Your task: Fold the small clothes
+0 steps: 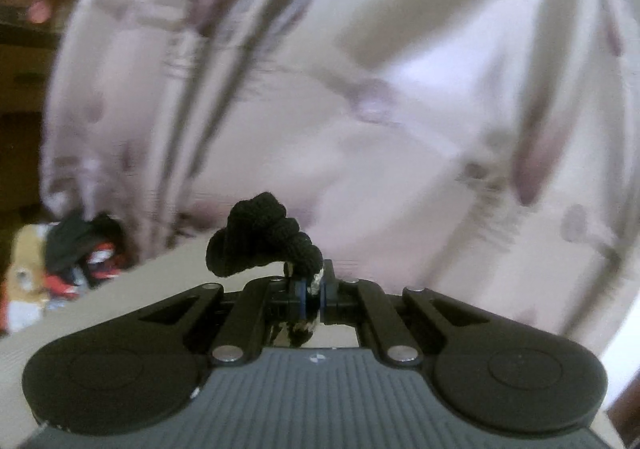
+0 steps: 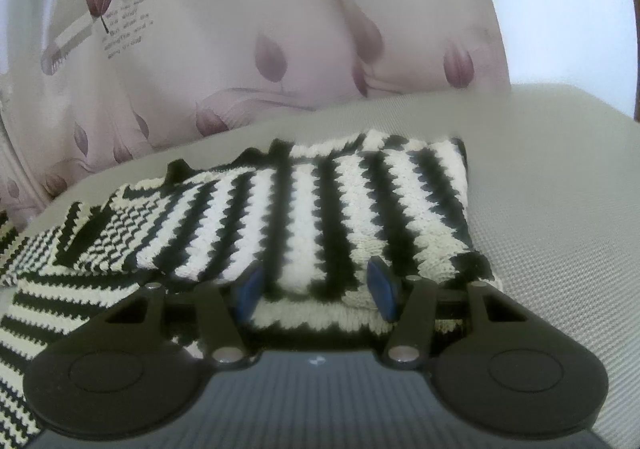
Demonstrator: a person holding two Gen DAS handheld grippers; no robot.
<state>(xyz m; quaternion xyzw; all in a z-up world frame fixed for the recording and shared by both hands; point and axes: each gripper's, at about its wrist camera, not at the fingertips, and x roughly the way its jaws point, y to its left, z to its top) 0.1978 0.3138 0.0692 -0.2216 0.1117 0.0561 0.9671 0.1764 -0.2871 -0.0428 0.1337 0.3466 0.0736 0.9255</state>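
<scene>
A black-and-white striped knit garment (image 2: 320, 201) lies partly folded on a beige textured surface (image 2: 560, 189). In the right wrist view my right gripper (image 2: 314, 285) rests on the garment's near edge. Its blue pads (image 2: 246, 289) stand apart with striped fabric between them, and I see no pinch. In the left wrist view my left gripper (image 1: 314, 285) is shut on a bunched black knit edge (image 1: 260, 237) of the garment. That edge sticks up above the closed fingers. The view behind it is blurred.
A pale curtain with purple leaf prints (image 2: 280, 29) hangs close behind the surface and fills the left wrist view (image 1: 360, 89). A dark pile of other clothes (image 1: 80, 249) lies at the left beyond the beige surface's edge (image 1: 120, 309).
</scene>
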